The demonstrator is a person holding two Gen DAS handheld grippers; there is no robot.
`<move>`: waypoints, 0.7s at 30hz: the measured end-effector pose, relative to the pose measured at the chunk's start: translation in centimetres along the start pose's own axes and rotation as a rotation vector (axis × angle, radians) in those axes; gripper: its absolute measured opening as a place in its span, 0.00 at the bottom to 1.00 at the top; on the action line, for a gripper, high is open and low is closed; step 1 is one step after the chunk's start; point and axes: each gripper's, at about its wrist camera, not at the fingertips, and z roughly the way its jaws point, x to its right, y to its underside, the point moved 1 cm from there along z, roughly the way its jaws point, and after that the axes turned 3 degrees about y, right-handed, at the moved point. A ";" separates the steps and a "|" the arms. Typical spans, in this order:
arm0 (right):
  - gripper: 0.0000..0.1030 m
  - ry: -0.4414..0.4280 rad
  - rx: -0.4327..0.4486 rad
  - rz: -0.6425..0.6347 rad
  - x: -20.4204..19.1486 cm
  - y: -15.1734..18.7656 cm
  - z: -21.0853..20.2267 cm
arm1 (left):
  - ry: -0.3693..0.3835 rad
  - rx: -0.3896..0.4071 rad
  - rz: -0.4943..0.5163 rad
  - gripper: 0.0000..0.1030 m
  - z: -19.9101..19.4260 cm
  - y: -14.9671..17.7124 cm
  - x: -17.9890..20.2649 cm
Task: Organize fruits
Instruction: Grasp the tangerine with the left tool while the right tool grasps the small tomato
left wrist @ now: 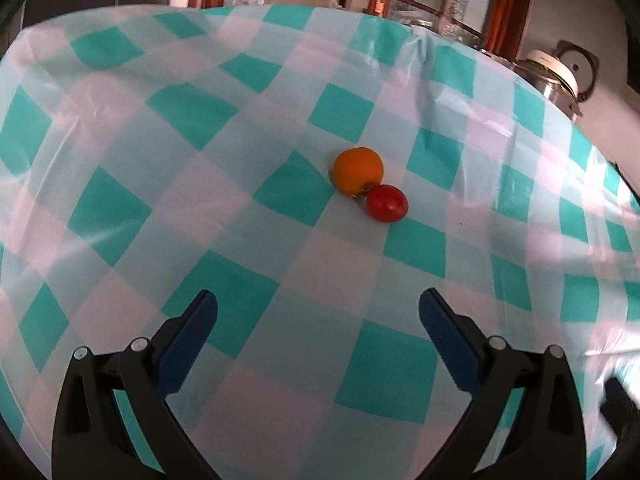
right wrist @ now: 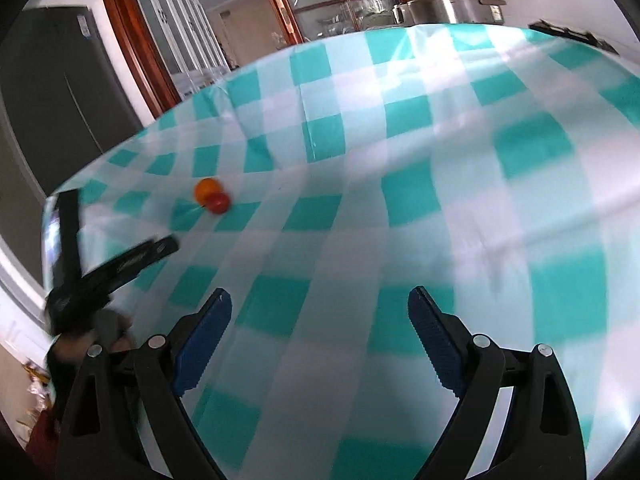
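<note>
Hovering low over the checked tablecloth (left wrist: 192,120), both the left gripper (left wrist: 318,306) and right gripper (right wrist: 320,304) gape empty.

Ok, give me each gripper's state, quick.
Left gripper: open, holding nothing, orange fruit and red fruit lie ahead.
Right gripper: open, holding nothing, over the checked tablecloth.

Both wrist views forward, sharing fruits (left wrist: 368,184) (touching)
</note>
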 end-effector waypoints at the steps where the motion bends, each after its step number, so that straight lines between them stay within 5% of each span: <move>1: 0.84 0.008 -0.010 -0.009 -0.6 -0.8 1.4 | -0.010 -0.003 0.011 0.98 0.0 0.1 0.0; 8: 0.84 0.002 -0.090 -0.145 -5.8 -4.4 10.7 | -0.031 -0.054 -0.005 0.98 1.0 -0.1 -1.4; 15: 0.84 -0.149 -0.113 -0.311 -11.6 -6.9 15.2 | -0.049 -0.125 -0.050 0.98 2.2 -0.1 -3.1; 21: 0.78 -0.132 -0.160 -0.400 -15.3 -7.8 18.3 | -0.057 -0.124 -0.049 0.98 2.3 0.0 -3.2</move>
